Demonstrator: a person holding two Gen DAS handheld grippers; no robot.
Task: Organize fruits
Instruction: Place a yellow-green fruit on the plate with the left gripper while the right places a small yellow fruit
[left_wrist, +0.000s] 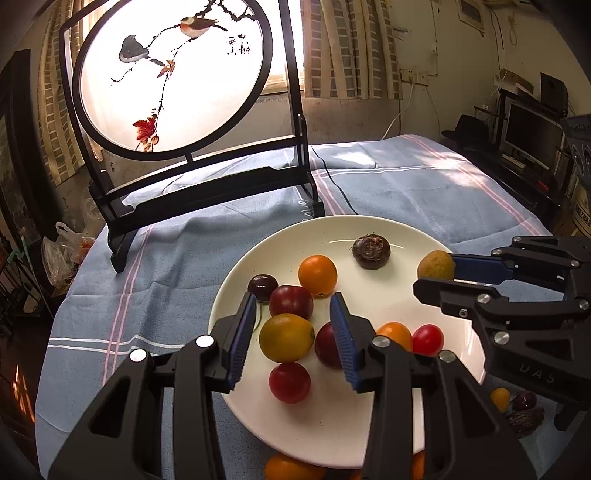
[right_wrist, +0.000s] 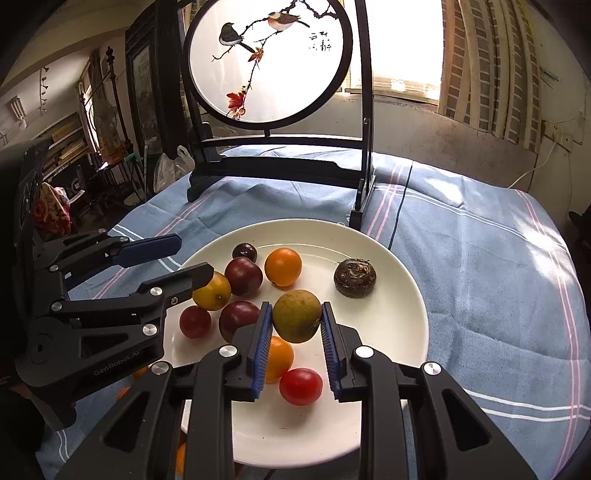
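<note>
Right gripper (right_wrist: 296, 318) fingers squeeze round brownish-green fruit (right_wrist: 296, 315) above white round plate (right_wrist: 402, 325). Fruit small, light, firm (maybe slippery, rolls easy). Hold at fat middle. Left gripper (left_wrist: 293, 315) fingers open, empty, over plate.

Right gripper (right_wrist: 296, 325) jaws clamped — left gripper (left_wrist: 293, 312) jaws spread wide.

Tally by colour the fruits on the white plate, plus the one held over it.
orange fruits: 3
red fruits: 2
dark purple-red fruits: 3
dark brown fruit: 1
olive-brown fruit, held in the right gripper: 1
Total: 10
</note>
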